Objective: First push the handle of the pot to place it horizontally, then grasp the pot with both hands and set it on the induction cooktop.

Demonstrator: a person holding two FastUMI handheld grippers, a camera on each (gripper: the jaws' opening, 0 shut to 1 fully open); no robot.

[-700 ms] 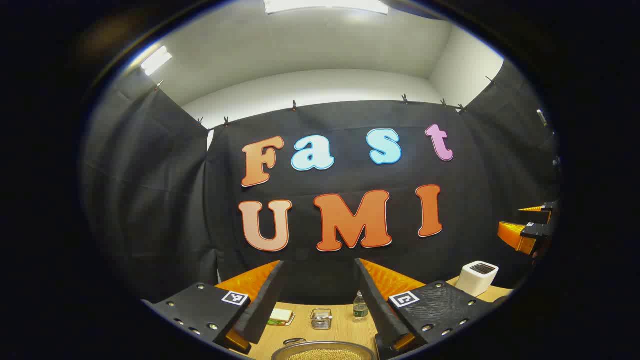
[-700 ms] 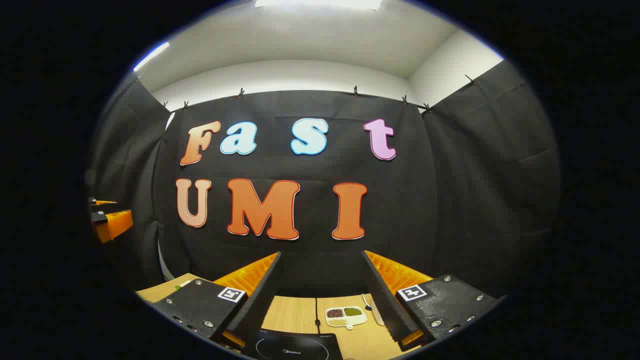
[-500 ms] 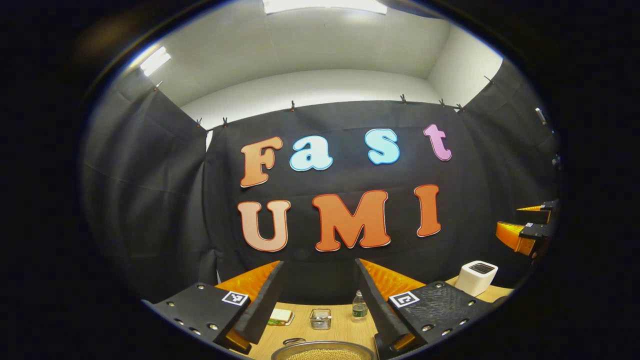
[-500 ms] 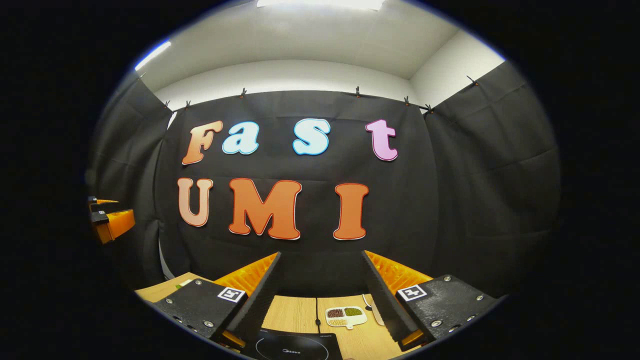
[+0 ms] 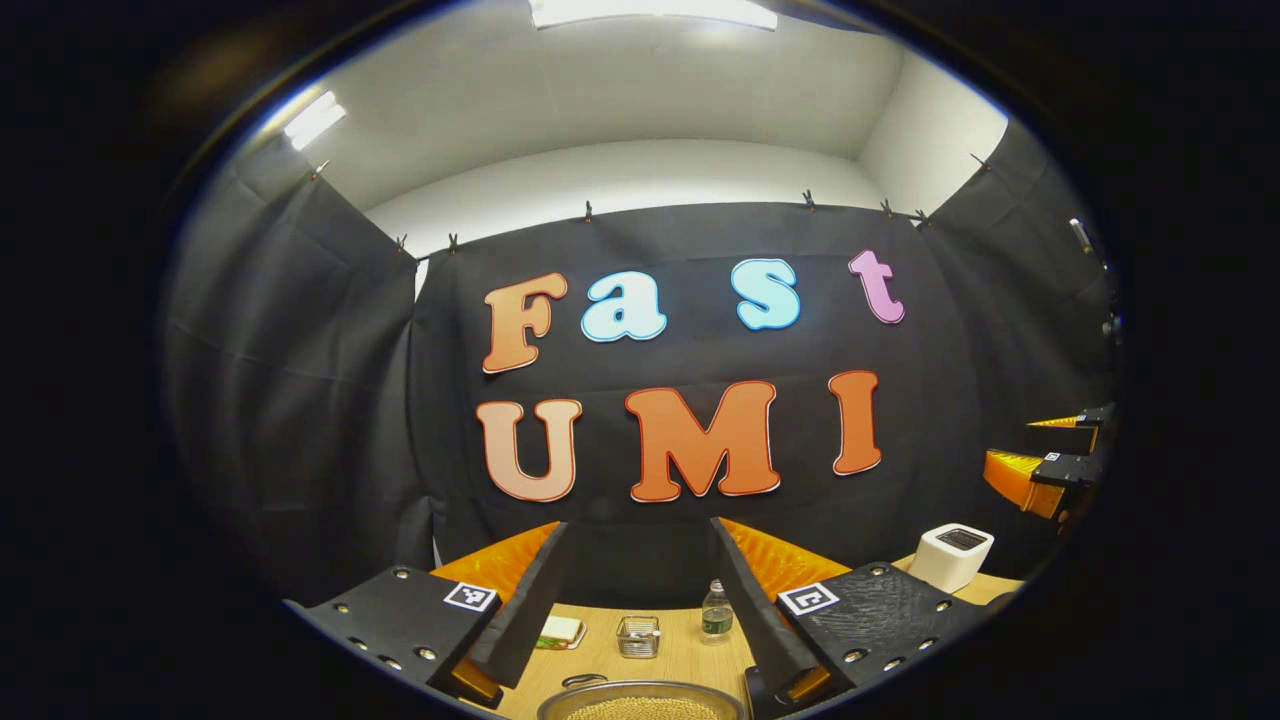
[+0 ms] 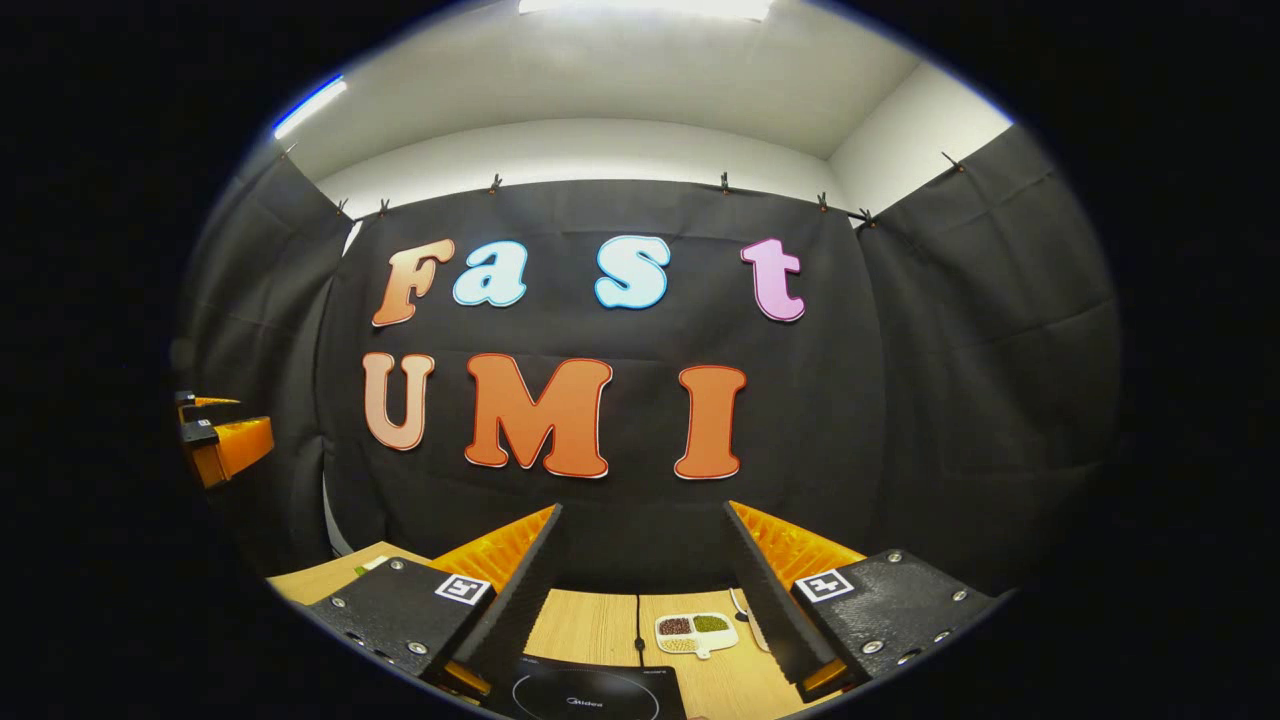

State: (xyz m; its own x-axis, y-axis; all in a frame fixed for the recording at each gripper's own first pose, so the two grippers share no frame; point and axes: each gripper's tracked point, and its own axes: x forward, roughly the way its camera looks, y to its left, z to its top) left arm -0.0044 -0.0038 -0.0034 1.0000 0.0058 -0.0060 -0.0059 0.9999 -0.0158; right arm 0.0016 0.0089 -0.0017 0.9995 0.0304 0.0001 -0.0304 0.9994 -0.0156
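Change: right gripper (image 6: pixel 640 545) has swung slightly, so the wall sits a little further right in the right gripper view than 0.7 s ago; left gripper (image 5: pixel 635 560) has barely shifted, the pot rim showing a touch more.
Meaning: judged a settling pose only; handle push not yet begun, nothing contacted.
Table (image 5: pixel 680 650): pale wood-grain top, flat, matte.
Induction cooktop (image 6: pixel 590 690): dark glossy slab with a printed ring, directly below the right gripper's fingers; cable runs back from it.
Pot (image 5: pixel 640 700): round metal rim, filled with small pale grains, just below and between the left gripper's fingers; a looped handle at its far-left rim, orientation hard to judge.
Toaster-like white box (image 5: pixel 950 555): rounded, smooth, at the table's right.
Divided dish (image 6: pixel 695 632): 3 compartments of beans.
Small items: glass cup (image 5: pixel 638 636), bottle (image 5: pixel 716 610).
Left claw: spread wide, empty.
Right claw: spread wide, empty.
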